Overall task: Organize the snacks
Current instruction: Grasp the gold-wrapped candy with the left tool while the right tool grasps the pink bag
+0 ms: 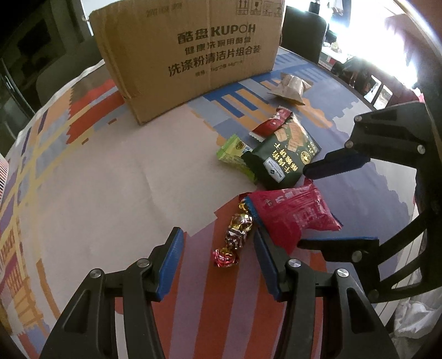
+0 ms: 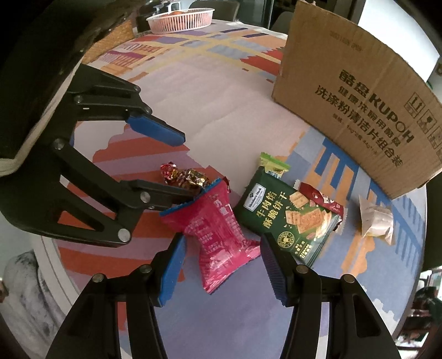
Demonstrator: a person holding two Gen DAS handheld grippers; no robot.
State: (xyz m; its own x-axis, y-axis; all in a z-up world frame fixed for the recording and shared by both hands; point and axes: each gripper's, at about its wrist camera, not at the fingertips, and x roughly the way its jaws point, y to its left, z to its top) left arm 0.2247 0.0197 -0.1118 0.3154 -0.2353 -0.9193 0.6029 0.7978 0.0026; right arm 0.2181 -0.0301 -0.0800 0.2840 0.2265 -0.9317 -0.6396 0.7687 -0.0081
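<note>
A foil-wrapped candy (image 1: 237, 230) lies on the patterned tablecloth between the fingers of my left gripper (image 1: 216, 232), which points steeply down and stands open, its pads apart from the candy. In the right wrist view the left gripper (image 2: 187, 168) straddles the same candy (image 2: 190, 176). A red snack packet (image 2: 221, 259) lies between the fingers of my right gripper (image 2: 222, 239). That gripper is open, with the pads close to the packet's sides. The left wrist view shows the right gripper (image 1: 304, 207) over the red packet (image 1: 292, 221), one finger on each side.
A dark green cracker packet (image 2: 287, 218), a light green packet (image 2: 273, 165), a dark red wrapper (image 2: 323, 198) and a pale bag (image 2: 375, 221) lie beside a large cardboard box (image 2: 353, 105). A pink basket (image 2: 181, 18) stands at the far edge of the table.
</note>
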